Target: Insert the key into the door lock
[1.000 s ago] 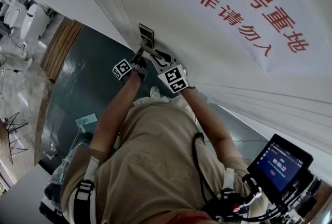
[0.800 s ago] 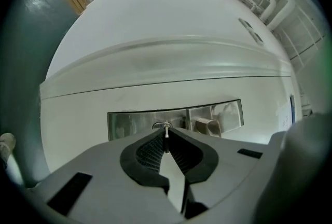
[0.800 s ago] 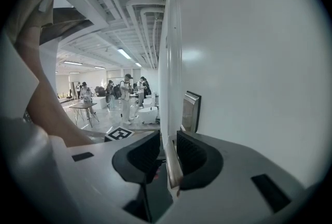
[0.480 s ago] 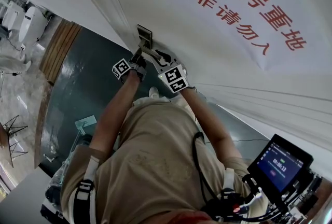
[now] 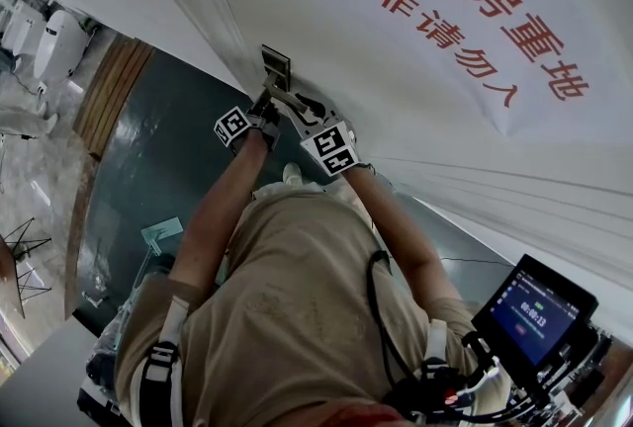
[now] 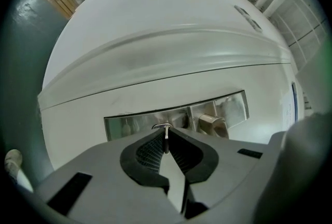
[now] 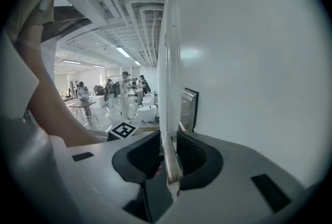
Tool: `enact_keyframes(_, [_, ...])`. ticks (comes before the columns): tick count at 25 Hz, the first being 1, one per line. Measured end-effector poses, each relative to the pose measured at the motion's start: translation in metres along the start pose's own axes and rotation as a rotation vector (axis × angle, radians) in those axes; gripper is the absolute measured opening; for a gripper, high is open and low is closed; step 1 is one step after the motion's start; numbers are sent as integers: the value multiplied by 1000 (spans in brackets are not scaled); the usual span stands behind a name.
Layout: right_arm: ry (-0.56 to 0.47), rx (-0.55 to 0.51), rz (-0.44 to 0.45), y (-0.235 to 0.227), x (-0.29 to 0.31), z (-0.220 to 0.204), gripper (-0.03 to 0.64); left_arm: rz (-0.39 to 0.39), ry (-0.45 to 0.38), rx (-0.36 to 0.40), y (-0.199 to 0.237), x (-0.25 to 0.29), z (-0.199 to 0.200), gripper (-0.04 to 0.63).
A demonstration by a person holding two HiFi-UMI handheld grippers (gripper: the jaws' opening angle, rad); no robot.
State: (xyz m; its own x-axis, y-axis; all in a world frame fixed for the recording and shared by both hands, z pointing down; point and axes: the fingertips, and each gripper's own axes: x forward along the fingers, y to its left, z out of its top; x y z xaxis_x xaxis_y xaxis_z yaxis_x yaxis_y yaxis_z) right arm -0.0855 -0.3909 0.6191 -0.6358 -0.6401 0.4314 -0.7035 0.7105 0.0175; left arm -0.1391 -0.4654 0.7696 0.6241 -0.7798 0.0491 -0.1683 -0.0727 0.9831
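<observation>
My left gripper is shut on a thin metal key, held edge-on between its pads. The key's tip meets the steel lock plate on the white door, left of the handle's round stub. Whether the tip is inside the keyhole I cannot tell. In the head view the lock plate sits just beyond both grippers. My right gripper is shut on the door handle lever, with the lock plate just ahead of it. The right gripper is close beside the left one.
The white door carries a white sheet with red lettering. Below is a dark green floor. A small screen hangs at my right hip. Several people and tables stand far off in the hall.
</observation>
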Motion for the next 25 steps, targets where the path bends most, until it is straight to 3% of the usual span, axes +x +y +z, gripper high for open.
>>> enact_keyframes(8, [12, -2, 9, 2, 7, -2, 103, -57, -46, -117, 7, -1, 2, 34])
enact_keyframes(12, [18, -1, 7, 4, 9, -3, 103, -67, -53, -220, 8, -1, -1, 35])
enact_keyframes(14, [19, -3, 10, 6, 11, -3, 103, -80, -53, -222, 5, 0, 0, 35])
enact_keyframes(17, [20, -3, 16, 9, 13, -4, 103, -77, -17, -139, 4, 1, 1, 35])
enact_keyframes(21, [16, -4, 16, 9, 13, -4, 103, -30, 63, 46, -4, -1, 1, 72])
enact_keyframes(25, [9, -3, 24, 12, 9, -2, 103, 13, 17, 129, -6, -23, 14, 139])
